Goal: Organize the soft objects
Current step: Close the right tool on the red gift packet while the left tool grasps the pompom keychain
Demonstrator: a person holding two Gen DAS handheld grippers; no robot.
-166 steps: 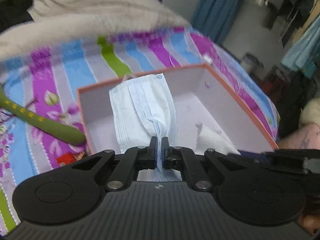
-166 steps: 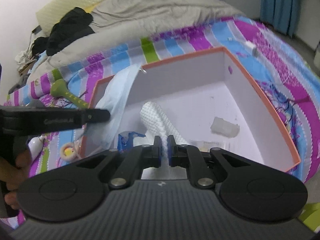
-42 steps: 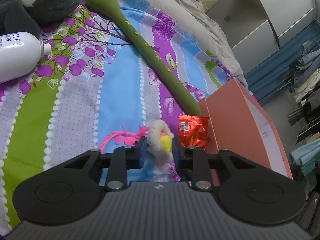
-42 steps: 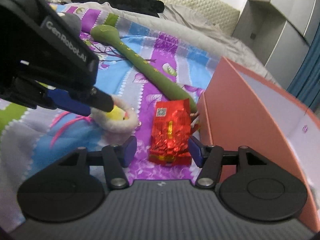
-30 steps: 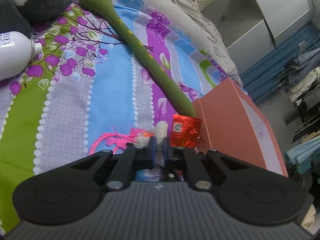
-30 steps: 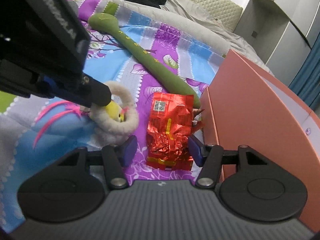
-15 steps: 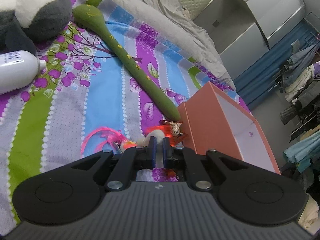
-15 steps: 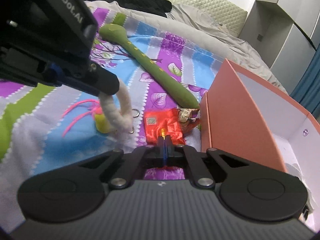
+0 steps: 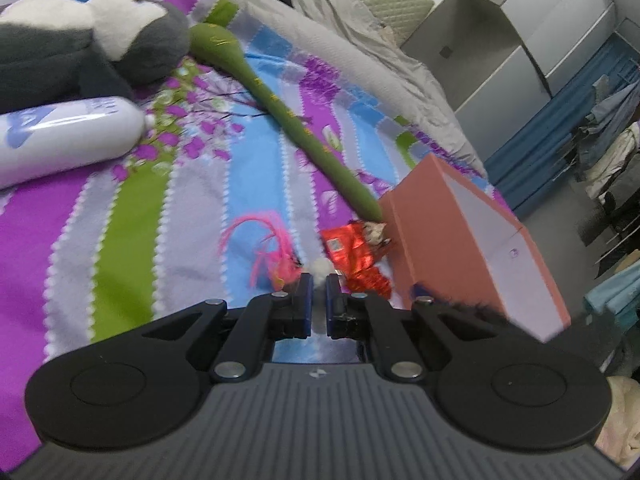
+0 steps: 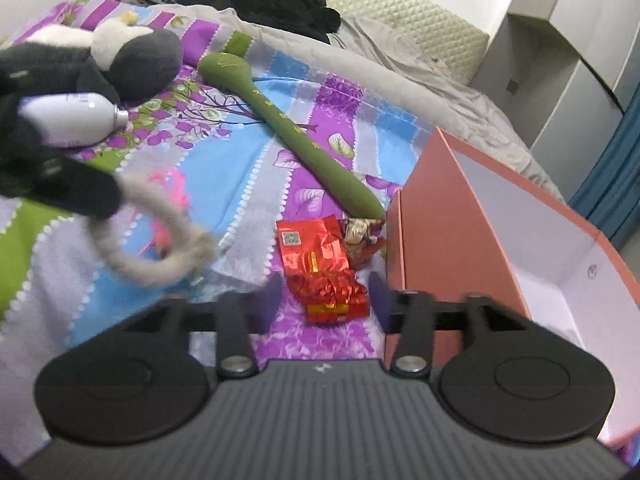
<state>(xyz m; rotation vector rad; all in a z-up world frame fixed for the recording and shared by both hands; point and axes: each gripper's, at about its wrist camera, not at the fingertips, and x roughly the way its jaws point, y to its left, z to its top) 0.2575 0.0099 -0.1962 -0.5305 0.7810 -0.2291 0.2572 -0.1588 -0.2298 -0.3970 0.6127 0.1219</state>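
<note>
The bed (image 10: 240, 184) fills the scene, its sheet in purple, blue, green and grey stripes with printed leaves, smooth and flat. At the right stands the box (image 10: 436, 240), salmon-pink card outside, pale inside, its open top facing up and one sharp corner turned toward the near side. Far left, a plush toy (image 9: 80, 40) in grey and white lies slumped, soft and furry. Just below it, a white bottle (image 9: 60, 140) lies on its side, glossy, its narrow end pointing right. The long green padded stick (image 10: 292, 128) runs diagonally, bulbous head at the far left, thin end reaching down to the box's corner.

Now the action: the left tool (image 9: 316, 300) is pressed tight on the fluffy ring toy (image 10: 156, 240), a cream rope-like loop. In the right view the loop hangs from the tool, lifted off the sheet, blurred, its opening facing the camera, with pink feathers (image 9: 264, 248) trailing from it.

The right tool (image 10: 326, 300) is opening, fingers parted either side of the red foil packet (image 10: 320, 268). The packet lies on the sheet between them, crinkled and shiny, long axis running near to far, label end far; the pads are not pressing it. A small brown-and-gold wrapper (image 10: 360, 232) sits touching its far right corner, against the box.
</note>
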